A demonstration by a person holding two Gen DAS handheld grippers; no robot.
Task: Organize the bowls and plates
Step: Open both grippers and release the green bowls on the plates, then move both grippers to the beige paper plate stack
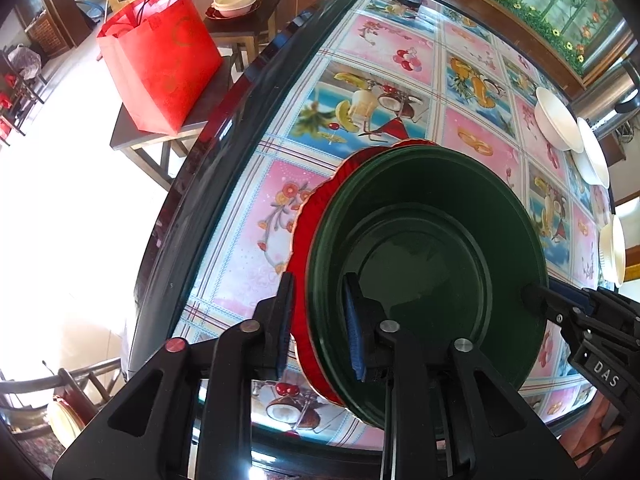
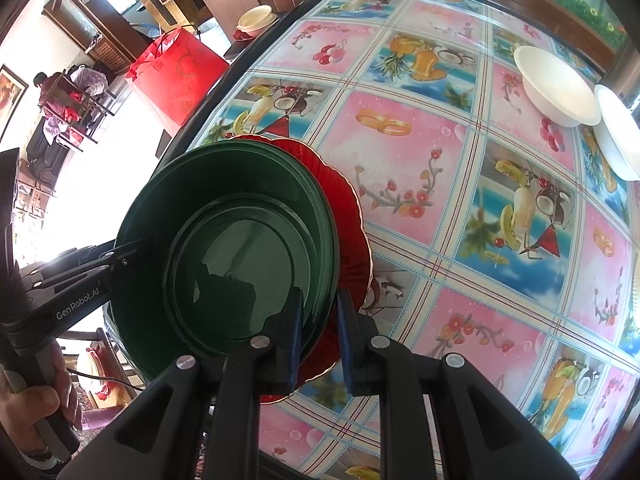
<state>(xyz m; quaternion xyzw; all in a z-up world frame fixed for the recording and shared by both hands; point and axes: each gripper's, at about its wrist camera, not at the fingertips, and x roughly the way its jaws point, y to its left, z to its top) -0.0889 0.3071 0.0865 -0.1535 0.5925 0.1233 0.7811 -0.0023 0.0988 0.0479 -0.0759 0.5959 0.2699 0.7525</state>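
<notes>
A green plate [image 1: 424,264] sits stacked on a red plate [image 1: 316,216] near the edge of the fruit-patterned surface [image 1: 384,80]. The left tool [image 1: 318,328] and right tool [image 2: 318,336], jaws narrow, straddle opposite rims; pad contact is hard to make out. The red plate is mostly hidden.

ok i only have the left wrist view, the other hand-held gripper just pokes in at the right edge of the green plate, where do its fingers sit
observer: the right hand-held gripper straddles the stack's near rim, one finger inside the green plate, the other outside the red plate.
operator: are its pads pressing
observer: cannot tell. both rims sit in the gap between the fingers, but contact is not clear.
operator: what shows of my own gripper from there
observer: the left hand-held gripper reaches onto the green plate's left rim, and a hand wraps its handle.
</notes>
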